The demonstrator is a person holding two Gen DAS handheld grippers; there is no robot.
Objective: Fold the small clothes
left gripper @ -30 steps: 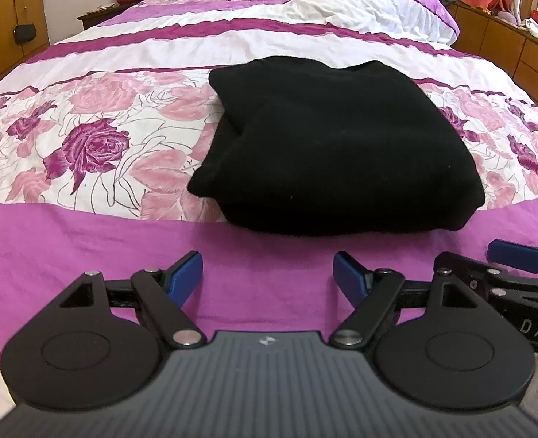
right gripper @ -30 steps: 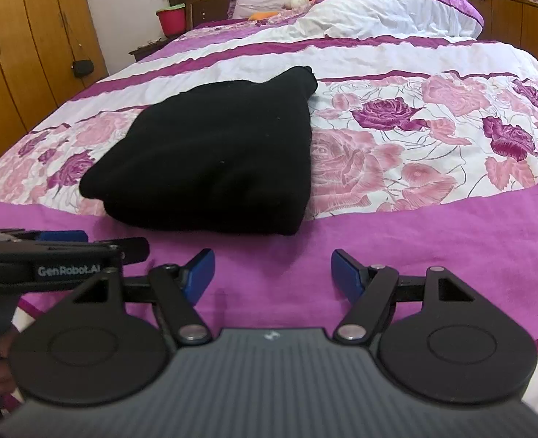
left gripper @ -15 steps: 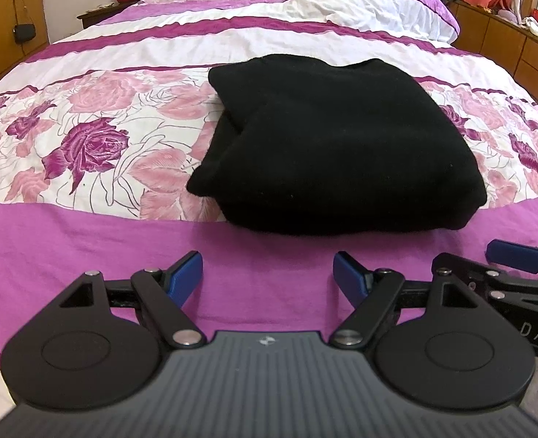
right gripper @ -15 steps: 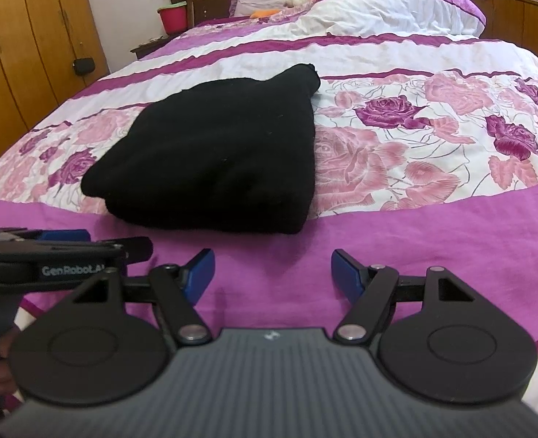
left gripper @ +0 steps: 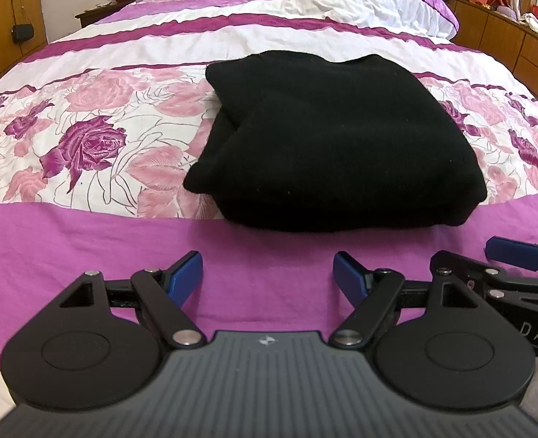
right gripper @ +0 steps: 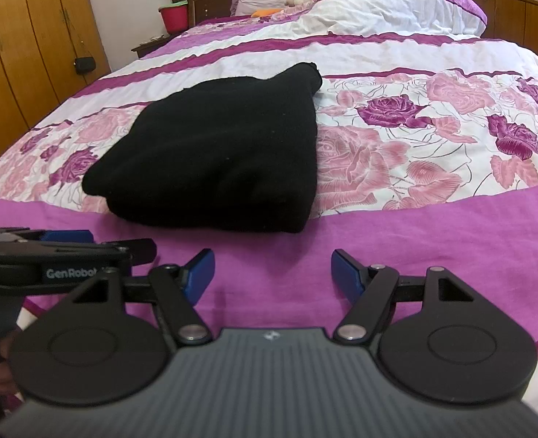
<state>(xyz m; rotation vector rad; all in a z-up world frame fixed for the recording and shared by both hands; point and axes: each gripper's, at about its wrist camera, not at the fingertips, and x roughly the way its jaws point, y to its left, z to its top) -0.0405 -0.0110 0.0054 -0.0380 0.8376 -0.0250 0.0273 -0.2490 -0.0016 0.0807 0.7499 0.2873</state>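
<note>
Black garment [left gripper: 336, 142] sits folded in a thick bundle on the bedspread [left gripper: 86, 233], just ahead of both my grippers. Left gripper [left gripper: 267, 273] and right gripper [right gripper: 272, 273] hover apart from it, jaws wide and empty. Fold looks finished, so nothing needs holding.

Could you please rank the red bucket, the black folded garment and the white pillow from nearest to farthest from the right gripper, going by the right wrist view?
From the open right gripper:
1. Black folded garment, just ahead and slightly left, on the floral bedspread.
2. White pillow, far up the bed, to the right.
3. Red bucket, beside the headboard, far left.
</note>
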